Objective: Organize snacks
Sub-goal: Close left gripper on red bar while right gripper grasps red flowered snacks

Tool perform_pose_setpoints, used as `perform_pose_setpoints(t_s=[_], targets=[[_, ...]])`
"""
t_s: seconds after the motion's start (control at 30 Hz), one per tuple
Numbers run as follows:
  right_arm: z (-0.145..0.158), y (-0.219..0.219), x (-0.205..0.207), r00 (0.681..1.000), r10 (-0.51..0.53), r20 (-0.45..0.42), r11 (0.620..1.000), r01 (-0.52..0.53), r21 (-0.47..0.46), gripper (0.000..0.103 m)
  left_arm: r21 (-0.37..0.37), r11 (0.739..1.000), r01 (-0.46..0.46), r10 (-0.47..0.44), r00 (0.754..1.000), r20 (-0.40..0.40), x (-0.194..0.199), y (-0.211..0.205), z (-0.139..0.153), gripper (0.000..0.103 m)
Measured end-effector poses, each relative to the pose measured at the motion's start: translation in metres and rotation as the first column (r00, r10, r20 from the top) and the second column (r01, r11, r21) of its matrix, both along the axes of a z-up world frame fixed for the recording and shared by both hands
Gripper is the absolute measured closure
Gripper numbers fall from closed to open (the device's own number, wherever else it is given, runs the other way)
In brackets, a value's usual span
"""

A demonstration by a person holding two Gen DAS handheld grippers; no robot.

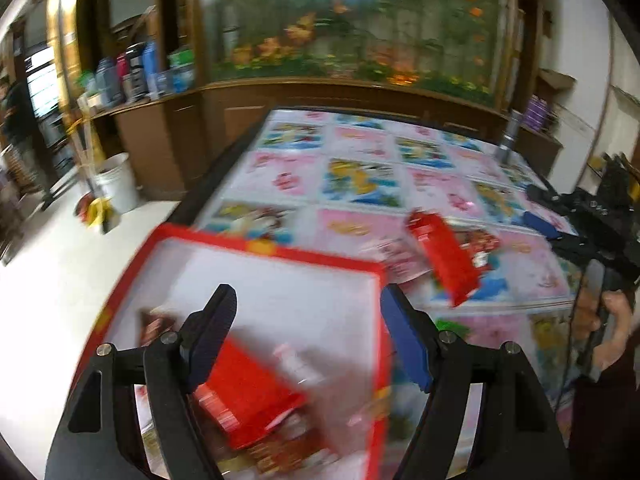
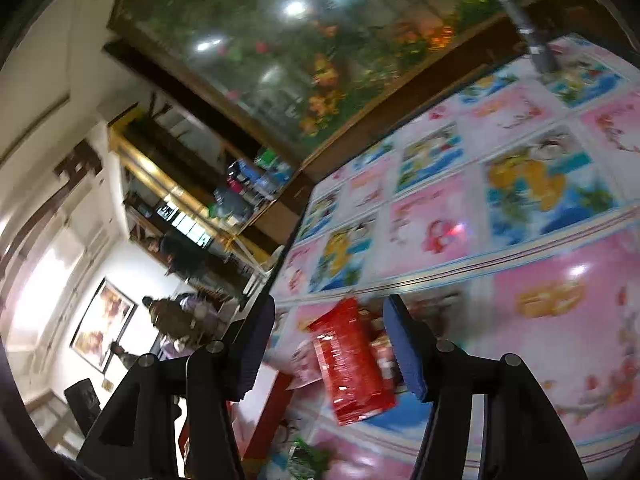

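Left gripper point(image 1: 308, 336): spread wide, nothing held, above red tray point(image 1: 256, 246).
Right gripper point(image 2: 330, 350): parted, unclenched around red packet point(image 2: 350, 364) at 12 o'clock.
Risk: packet could be nudged away by a blurred, hurried closing.

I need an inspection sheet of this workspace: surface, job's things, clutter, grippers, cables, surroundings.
Surface: table covered with a pink and blue cartoon-print cloth.
Job's things: red-rimmed box holding a red packet; another red packet lies on the cloth outside it.
Clutter: grey cylinder at the far edge.
Grippers: left gripper open above the box; right gripper open around the outer packet, not closed.
Cables: black cable by the right hand.
Surroundings: aquarium, white bucket, people far off.
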State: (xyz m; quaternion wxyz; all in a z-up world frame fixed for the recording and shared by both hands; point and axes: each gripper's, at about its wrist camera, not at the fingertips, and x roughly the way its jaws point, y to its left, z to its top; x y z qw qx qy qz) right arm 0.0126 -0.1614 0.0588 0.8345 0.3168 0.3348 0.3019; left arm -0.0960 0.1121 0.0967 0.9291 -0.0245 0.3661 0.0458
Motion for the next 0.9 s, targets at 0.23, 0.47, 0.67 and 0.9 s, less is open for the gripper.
perform_pose_setpoints(t_s=[0.23, 0.47, 0.67, 0.9], targets=[[-0.014, -0.003, 0.012, 0.996, -0.018, -0.083, 0.999, 0.015, -0.032, 0.044, 0.023, 0.998, 0.064, -0.062, 0.995, -0.081, 0.082, -0.050, -0.017, 0.028], [-0.029, -0.005, 0.015, 0.989, -0.015, -0.149, 1.000, 0.014, -0.007, 0.044, -0.048, 0.998, 0.029, -0.038, 0.981, -0.192, 0.136, -0.070, -0.050, 0.028], [-0.034, -0.007, 0.017, 0.985, -0.012, -0.174, 1.000, 0.015, 0.014, 0.044, -0.054, 0.996, 0.066, -0.075, 0.978, -0.196, 0.161, -0.094, -0.062, 0.028], [-0.039, -0.011, 0.020, 0.980, -0.026, -0.199, 0.999, 0.030, 0.018, 0.044, 0.036, 0.978, 0.205, -0.190, 0.949, -0.251, 0.161, -0.134, -0.089, 0.029]])
